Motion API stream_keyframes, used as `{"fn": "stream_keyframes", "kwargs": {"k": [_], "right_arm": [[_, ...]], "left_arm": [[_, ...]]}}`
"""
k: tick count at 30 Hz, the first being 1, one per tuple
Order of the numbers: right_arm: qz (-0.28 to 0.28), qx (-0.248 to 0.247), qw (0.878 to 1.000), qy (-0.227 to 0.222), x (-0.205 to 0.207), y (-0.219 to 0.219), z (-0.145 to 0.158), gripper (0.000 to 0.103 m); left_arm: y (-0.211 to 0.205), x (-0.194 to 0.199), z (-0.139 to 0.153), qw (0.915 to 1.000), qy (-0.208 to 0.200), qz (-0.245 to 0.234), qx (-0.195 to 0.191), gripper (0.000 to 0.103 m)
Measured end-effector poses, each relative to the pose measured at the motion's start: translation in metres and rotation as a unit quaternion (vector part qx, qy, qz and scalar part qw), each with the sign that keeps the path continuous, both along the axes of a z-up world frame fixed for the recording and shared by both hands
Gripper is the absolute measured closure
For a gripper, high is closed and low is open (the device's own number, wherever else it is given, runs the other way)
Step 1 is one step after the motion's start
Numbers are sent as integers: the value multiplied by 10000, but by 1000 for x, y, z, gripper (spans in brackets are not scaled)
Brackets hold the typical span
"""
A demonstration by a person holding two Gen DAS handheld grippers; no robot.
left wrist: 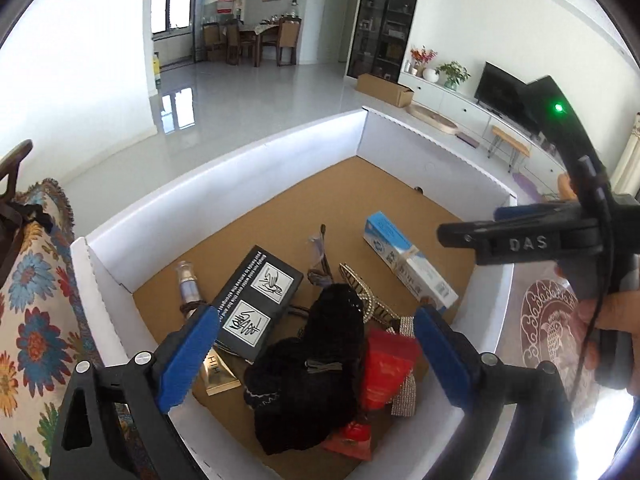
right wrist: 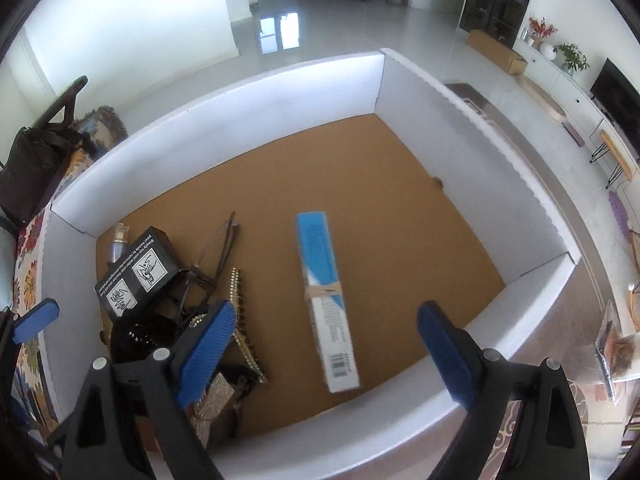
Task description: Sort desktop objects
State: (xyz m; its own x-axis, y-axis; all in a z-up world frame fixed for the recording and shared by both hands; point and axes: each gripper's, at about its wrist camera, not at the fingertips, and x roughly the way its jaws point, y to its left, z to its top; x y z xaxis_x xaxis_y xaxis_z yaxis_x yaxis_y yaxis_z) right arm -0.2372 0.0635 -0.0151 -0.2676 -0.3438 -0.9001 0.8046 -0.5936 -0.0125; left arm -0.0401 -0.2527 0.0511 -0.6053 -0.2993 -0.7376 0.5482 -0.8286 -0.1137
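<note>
I had both grippers poised over the large white-walled cardboard box [right wrist: 280, 80] with its brown floor. My left gripper [left wrist: 316, 356] hung above the near-left corner of the box, its blue-padded fingers [left wrist: 188, 356] spread wide with nothing between them. Beneath it lay the clutter: a black crumpled knitted fabric piece [left wrist: 312, 380], a red glossy packet [left wrist: 386, 368] touching the fabric's right side, and a black rectangular carton with white pictogram labels [left wrist: 256, 304] tilted against the heap on its left. A small clear bottle with a silver cap [left wrist: 187, 280] lay by the left wall of the box, beside the carton. A gold beaded strap [left wrist: 364, 292] ran out from under the fabric toward the middle of the floor.

My right gripper [right wrist: 324, 360] sat over the near edge of the box, its blue-padded fingers [right wrist: 208, 352] likewise wide apart and empty. Between them on the brown floor lay the long blue-and-white rectangular carton [right wrist: 326, 300], a tan rubber band wrapped around its middle, its barcode end toward the near wall. It lay apart from the pile at the left. In the left view the right gripper showed at the right edge, above the box's right wall.
</note>
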Motion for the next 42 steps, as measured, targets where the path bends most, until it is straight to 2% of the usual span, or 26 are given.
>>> {"fn": "stream_keyframes", "kwargs": {"k": [2,5,10,25,36,42], "right_arm": [[17,-48,10000,65,5,17,12,2],[49,-30,9999,115,21,29,27,1],[104,8,9998,150,35,50,34,1],[124,-95,9998,121,42,51,16,1],[253,46,9994,229,51,44,16,1],[311,67,9992,255,54,43,16,1]], "left_arm": [[3,3,5,9998,108,171,-16,4],[6,3,7,9998,101,174,57,3],[22,1,8,9992,-103,259,-283,3],[32,8,19,9953,-205,752,-574,3],[34,15,28,9951,-194,876,-426,3],[35,17,36,9935,-177,999,-511,3]]}}
